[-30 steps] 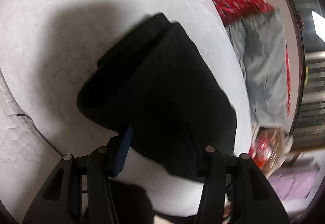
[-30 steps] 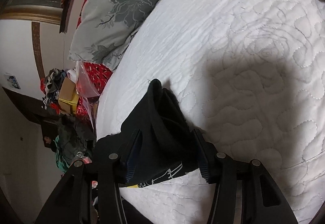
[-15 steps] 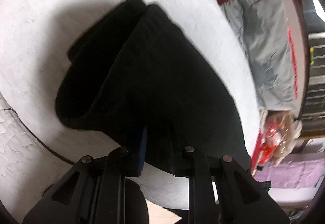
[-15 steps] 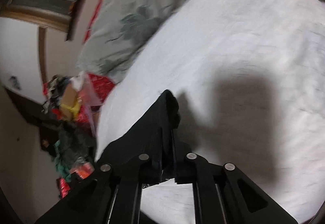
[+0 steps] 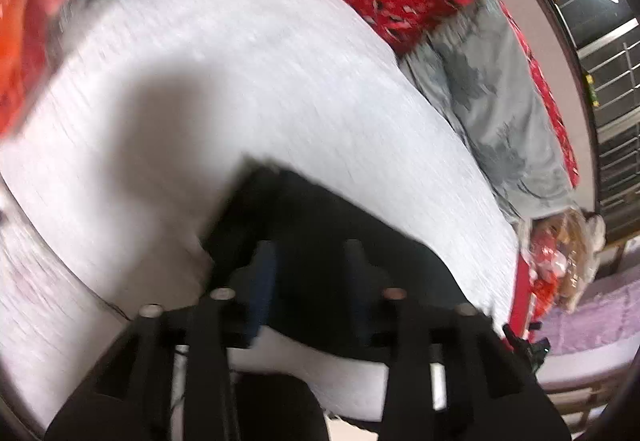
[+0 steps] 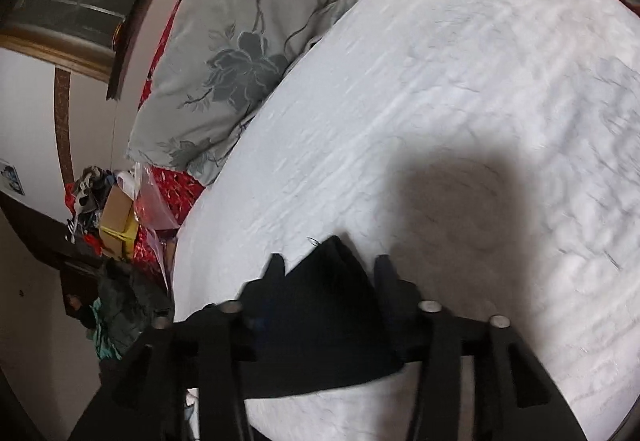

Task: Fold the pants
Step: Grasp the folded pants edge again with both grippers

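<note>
Down at the near edge of the white quilt (image 6: 460, 101), the black pants (image 5: 332, 273) are sitting bunched and folded over. I'm spreading both my left gripper (image 5: 310, 281) and right gripper (image 6: 330, 281) open around them, so I'm guessing mostly tidying's left.

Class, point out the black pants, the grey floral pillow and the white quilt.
black pants (image 5: 332, 241), left wrist view, middle of the fabric.
grey floral pillow (image 6: 240, 53), right wrist view, flower print.
white quilt (image 6: 460, 89), right wrist view, bare top.
</note>
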